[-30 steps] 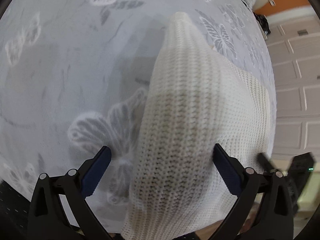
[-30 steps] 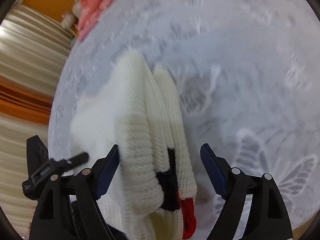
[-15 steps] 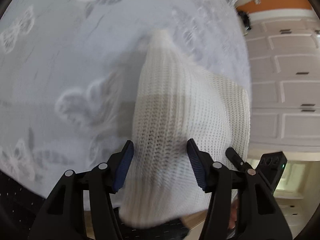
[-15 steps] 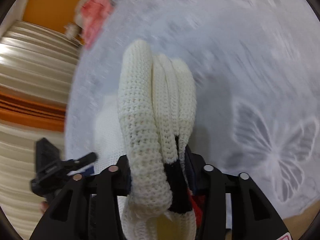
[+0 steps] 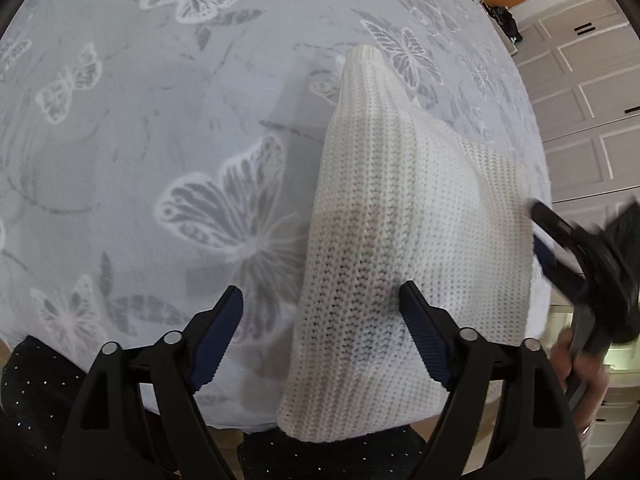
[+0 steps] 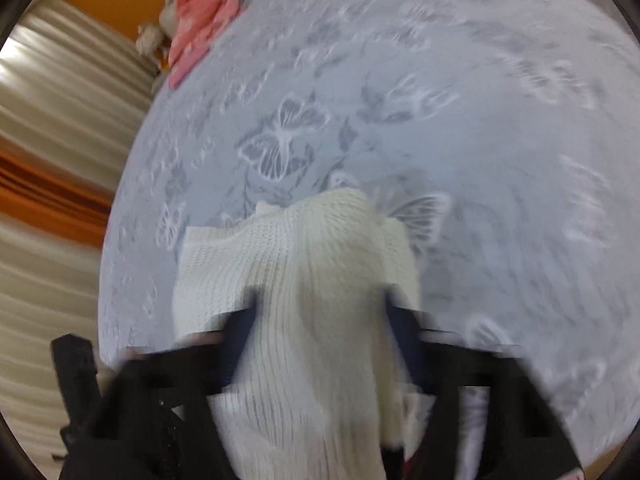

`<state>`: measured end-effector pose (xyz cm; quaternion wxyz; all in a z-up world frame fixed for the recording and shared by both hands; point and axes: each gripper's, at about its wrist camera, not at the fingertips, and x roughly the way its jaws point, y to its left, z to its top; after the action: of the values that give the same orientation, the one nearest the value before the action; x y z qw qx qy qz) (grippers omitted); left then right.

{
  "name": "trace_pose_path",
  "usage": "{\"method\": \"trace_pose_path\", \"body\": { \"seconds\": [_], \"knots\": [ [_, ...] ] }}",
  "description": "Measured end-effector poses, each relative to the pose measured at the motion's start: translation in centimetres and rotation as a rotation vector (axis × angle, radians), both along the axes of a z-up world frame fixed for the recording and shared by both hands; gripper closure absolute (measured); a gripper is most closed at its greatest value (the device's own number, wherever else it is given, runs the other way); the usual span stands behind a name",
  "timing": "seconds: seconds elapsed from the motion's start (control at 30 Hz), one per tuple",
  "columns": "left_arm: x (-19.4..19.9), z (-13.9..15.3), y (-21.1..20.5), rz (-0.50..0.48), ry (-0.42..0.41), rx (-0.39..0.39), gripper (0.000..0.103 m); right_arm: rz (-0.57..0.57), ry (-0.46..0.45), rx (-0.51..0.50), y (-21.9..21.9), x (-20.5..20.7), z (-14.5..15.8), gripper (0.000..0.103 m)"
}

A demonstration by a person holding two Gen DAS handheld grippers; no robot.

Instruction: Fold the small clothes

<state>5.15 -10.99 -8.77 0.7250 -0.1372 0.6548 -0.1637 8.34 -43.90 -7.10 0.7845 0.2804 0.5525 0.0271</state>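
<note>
We note the right gripper (image 6: 320, 344), jaws just closing, pinching the white knit garment (image 5: 400, 220) at 6 o'clock on the butterfly bedspread (image 5: 160, 120), while the left gripper (image 5: 320, 336), just reopening, straddles it unclamped

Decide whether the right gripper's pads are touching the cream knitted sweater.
Touching. The right wrist view, though blurred, shows the right gripper with jaws just closed, pinching the bunched cream knitted sweater on both sides.
</note>
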Motion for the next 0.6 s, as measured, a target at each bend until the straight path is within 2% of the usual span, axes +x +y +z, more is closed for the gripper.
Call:
{"method": "trace_pose_path", "body": {
  "seconds": [0.13,0.2,0.23,0.27,0.33,0.43,0.53,0.6],
  "knots": [
    [0.5,0.2,-0.9,-0.027,-0.028,0.033,0.022,-0.036,-0.056,-0.020,-0.6,0.3,0.6,0.089],
    [0.8,0.0,-1.4,-0.045,-0.039,0.053,0.019,-0.064,-0.001,-0.052,-1.4,0.4,-1.5,0.088],
    [0.9,-0.1,-1.4,-0.047,-0.035,0.055,0.017,-0.066,0.043,-0.051,-1.7,0.3,-3.0,0.077],
    [0.8,-0.3,-1.3,-0.047,-0.027,0.055,0.017,-0.078,0.043,-0.028,-2.1,-0.1,-3.4,0.070],
    [1.0,-0.5,-1.5,-0.039,-0.020,0.061,0.016,-0.096,0.002,-0.007,-2.3,-1.3,-1.9,0.070],
    [1.0,-0.7,-1.4,-0.034,-0.022,0.059,0.015,-0.091,-0.080,-0.027,-1.4,-4.3,1.2,0.070],
    [1.0,-1.0,-1.5,-0.025,-0.018,0.056,0.015,-0.051,-0.069,-0.053,0.2,-7.1,1.6,0.066],
    [0.7,-0.8,-1.2,-0.018,-0.015,0.054,0.015,-0.033,0.001,-0.129,0.8,-8.5,0.1,0.043]
  ]
}}
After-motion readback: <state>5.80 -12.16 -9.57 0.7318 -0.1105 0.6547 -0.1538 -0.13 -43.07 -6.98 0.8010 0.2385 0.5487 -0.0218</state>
